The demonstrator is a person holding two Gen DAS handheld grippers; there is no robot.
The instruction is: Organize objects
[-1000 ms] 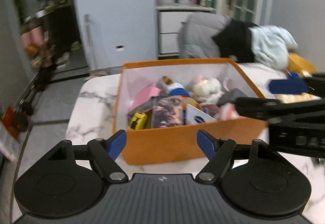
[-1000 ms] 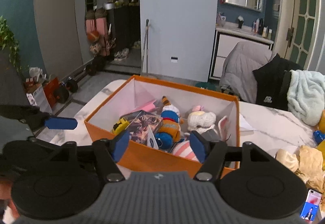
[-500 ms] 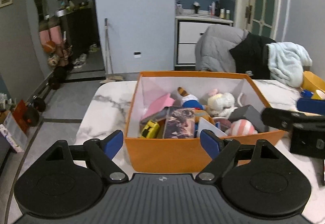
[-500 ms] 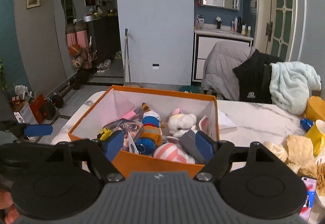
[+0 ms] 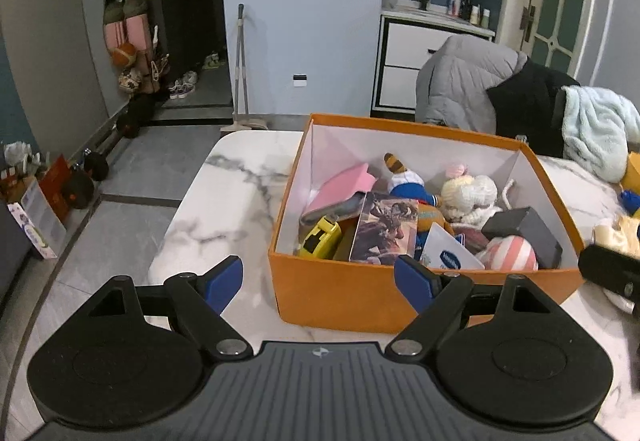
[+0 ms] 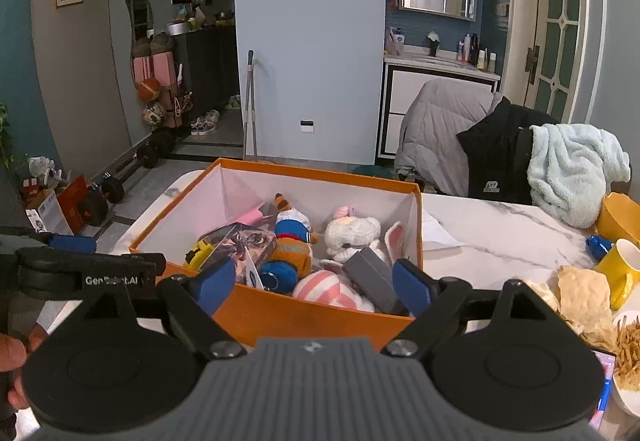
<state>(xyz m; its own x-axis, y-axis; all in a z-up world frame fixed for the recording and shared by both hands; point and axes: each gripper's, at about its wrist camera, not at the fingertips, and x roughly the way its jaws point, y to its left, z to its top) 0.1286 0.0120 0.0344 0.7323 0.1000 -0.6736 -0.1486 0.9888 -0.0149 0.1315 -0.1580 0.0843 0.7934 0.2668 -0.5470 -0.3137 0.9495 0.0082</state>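
Note:
An orange box stands on the marble table, filled with toys: a yellow toy, a picture card box, a white plush, a pink striped ball and a dark grey case. The box also shows in the right wrist view. My left gripper is open and empty, in front of the box's near wall. My right gripper is open and empty, just before the box's near edge. The left gripper's body shows at the left of the right wrist view.
To the right of the box lie a yellow mug, crumpled paper, a plate of fries and a phone. Jackets and a pale blue blanket hang on chairs behind the table. The table's left edge drops to the floor.
Both grippers have pulled back and up from the box. The right gripper has drawn away to the right in the left wrist view. Both stay open and empty.

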